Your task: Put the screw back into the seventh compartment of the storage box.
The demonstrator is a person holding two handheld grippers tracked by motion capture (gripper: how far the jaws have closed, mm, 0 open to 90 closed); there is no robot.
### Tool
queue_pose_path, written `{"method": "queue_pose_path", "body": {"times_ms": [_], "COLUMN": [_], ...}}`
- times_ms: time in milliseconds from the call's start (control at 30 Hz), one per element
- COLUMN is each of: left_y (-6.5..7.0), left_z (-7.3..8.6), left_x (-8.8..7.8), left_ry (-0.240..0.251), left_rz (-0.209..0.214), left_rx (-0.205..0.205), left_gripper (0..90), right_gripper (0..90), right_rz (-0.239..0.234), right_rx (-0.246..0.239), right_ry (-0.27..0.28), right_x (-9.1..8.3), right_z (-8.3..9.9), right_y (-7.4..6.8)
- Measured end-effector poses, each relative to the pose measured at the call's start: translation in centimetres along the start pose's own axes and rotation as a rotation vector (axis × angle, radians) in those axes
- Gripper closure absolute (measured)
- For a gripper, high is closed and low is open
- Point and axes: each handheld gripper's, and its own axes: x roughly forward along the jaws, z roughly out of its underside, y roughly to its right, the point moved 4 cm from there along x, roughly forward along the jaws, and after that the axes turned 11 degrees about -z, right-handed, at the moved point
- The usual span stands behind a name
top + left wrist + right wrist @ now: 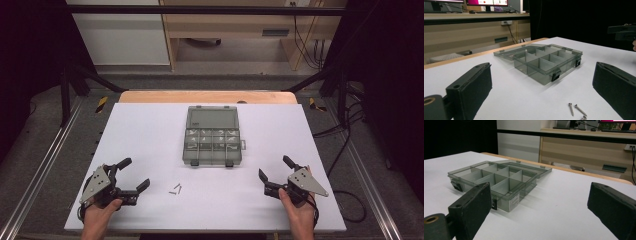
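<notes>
3 screws [176, 189] lie loose on the white bench [150, 135], near the left claw [132, 176] and in front of the open compartment box [212, 141]. Expect them to be light, rigid, smooth and prone to rolling or slipping from the pads. Pinch 1 screw across the shank, close under the head, pads square to its axis. The left claw is spread wide and empty; the right claw [275, 172] is likewise spread and empty, well apart from the screws.

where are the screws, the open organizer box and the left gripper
screws [176, 189], high view, middle of the small cluster
organizer box [212, 161], high view, front wall
left gripper [136, 173], high view, gap midway between its open fingertips
</notes>
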Motion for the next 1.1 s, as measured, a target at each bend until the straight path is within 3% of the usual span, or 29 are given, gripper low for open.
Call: {"method": "queue_pose_path", "body": {"times_ms": [300,367,467,600,733,767,800,833,967,1100], "left_y": [0.6,1.1,1.5,2.1,3.0,3.5,3.5,3.8,4.7,5.6], "left_z": [-0.3,-0.7,-1.3,-2.0,-2.7,-2.9,-2.9,-2.9,-2.6,-2.3], "left_x": [-0.4,-0.4,-0.2,0.5,1.5,2.1,2.1,2.5,3.7,4.8], "left_ry": [-0.016,-0.012,-0.004,-0.042,-0.139,-0.199,-0.199,-0.242,-0.391,-0.496], "left_rz": [0.024,0.034,0.040,0.051,0.072,0.082,0.082,0.085,0.094,0.121], "left_rx": [-0.008,0.007,0.020,0.034,0.064,0.073,0.073,0.078,0.124,0.182], "left_gripper": [2.4,2.4,2.4,3.1,3.6,4.5,4.8,4.8,7.6,8.6], "right_gripper": [5.1,5.4,5.6,5.8,5.4,5.1,5.1,4.9,4.6,4.6], "right_rz": [-0.006,-0.028,-0.025,-0.028,-0.023,-0.025,-0.025,-0.025,-0.023,-0.017], "right_rx": [-0.022,-0.021,-0.035,-0.029,-0.037,-0.040,-0.040,-0.040,-0.038,-0.028], "right_ry": [-0.006,0.036,0.048,0.053,0.035,0.033,0.033,0.028,0.025,0.025], "right_x": [-0.2,-0.1,0.1,-0.3,-0.5,-0.5,-0.5,-0.5,-0.5,-0.6], "right_z": [-0.2,-0.6,-0.9,-0.9,-0.9,-0.9,-0.9,-0.8,-0.8,-0.8], "right_y": [-0.7,-0.7,-0.6,-0.7,-1.1,-1.3,-1.3,-1.4,-1.4,-1.3]}}
